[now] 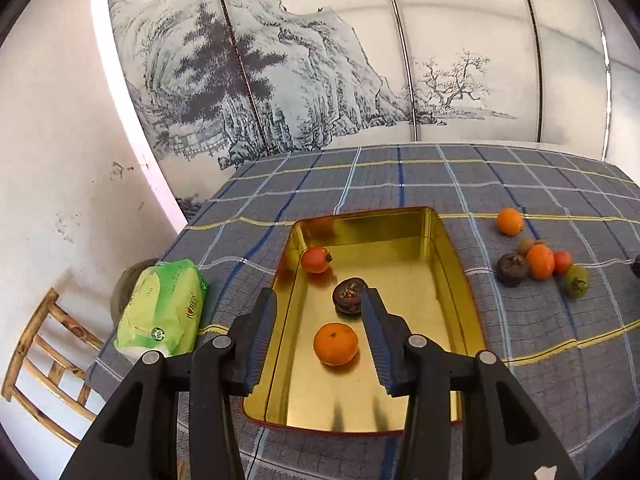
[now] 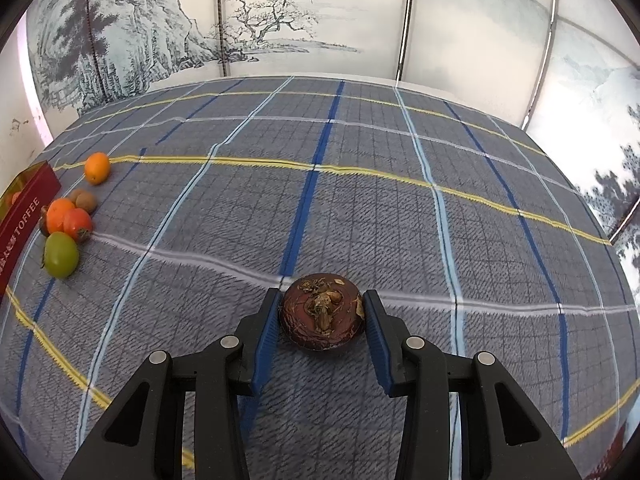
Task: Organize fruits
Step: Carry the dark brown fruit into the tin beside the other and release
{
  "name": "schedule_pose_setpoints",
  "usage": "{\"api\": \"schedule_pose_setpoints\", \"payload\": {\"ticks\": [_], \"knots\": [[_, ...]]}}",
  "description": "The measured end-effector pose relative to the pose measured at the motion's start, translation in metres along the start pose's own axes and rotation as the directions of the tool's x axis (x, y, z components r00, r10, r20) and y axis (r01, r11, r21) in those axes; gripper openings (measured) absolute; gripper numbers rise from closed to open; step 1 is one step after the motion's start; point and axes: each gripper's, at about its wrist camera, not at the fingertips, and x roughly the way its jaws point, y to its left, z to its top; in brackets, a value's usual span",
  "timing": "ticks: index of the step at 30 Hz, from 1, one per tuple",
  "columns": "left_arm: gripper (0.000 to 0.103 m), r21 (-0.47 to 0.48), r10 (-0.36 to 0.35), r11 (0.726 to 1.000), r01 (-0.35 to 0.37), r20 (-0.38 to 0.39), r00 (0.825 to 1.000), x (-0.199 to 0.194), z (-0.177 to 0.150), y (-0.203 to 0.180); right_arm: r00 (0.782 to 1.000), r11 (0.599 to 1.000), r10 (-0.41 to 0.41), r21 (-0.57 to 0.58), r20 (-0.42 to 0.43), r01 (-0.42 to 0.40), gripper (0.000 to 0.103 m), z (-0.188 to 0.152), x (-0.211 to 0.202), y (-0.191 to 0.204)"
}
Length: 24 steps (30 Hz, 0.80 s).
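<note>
Hovering with the left tool (image 1: 320, 296) low over a gold tin (image 1: 452, 248) on the worktop, fingers standing wide apart and gripping nothing. Lying inside the tin: an orange (image 1: 335, 343) between the two fingers in the left wrist view, a dark brown fruit (image 1: 349, 296) just beside the right fingertip, and a red fruit (image 1: 316, 260) near the far left wall. Reaching with the right tool (image 2: 321, 296) down to the checked cloth (image 2: 360, 200), well apart from the tin, fingers flanking a dark round fruit (image 2: 322, 320) that is resting on the cloth; pads sitting right against both sides of it, but not possible to tell whether really clamping or only touching. Waiting outside, just beside the right wall of the tin, a small cluster: another orange (image 1: 540, 262), a dark fruit (image 1: 512, 269), a small red one (image 1: 562, 262), a green one (image 1: 576, 281) and little brown ones (image 1: 526, 246), most of them touching each other, plus a single orange fruit (image 1: 510, 221) a bit farther back. Showing in the right wrist view the red outer side of the tin with the word TOFFEE. Lying at the left edge of the worktop, a green tissue pack (image 1: 164, 312); standing beyond that edge, a wooden chair (image 1: 48, 360). Rising behind everything, a painted landscape screen (image 1: 280, 72).
</note>
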Motion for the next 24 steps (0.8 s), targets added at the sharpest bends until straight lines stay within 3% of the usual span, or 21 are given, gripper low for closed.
{"api": "schedule_pose_setpoints", "payload": {"ticks": [7,12,24], "knots": [[0.047,-0.007,-0.011,1.0,0.011,0.017,1.0,-0.014,0.002,-0.002,0.997,0.998,0.068,-0.016,0.037,-0.067,0.042,-0.005,-0.032,0.025],[0.05,-0.014,-0.006,1.0,0.007,0.023,1.0,-0.019,0.0,-0.002,0.986,0.987,0.141,-0.088,0.083,-0.134,0.042,0.008,-0.062,0.062],[0.054,-0.035,0.021,0.999,-0.02,0.008,1.0,-0.02,-0.012,0.013,0.923,0.907,0.361,-0.279,0.134,-0.314,0.042,0.032,-0.118,0.182]]}}
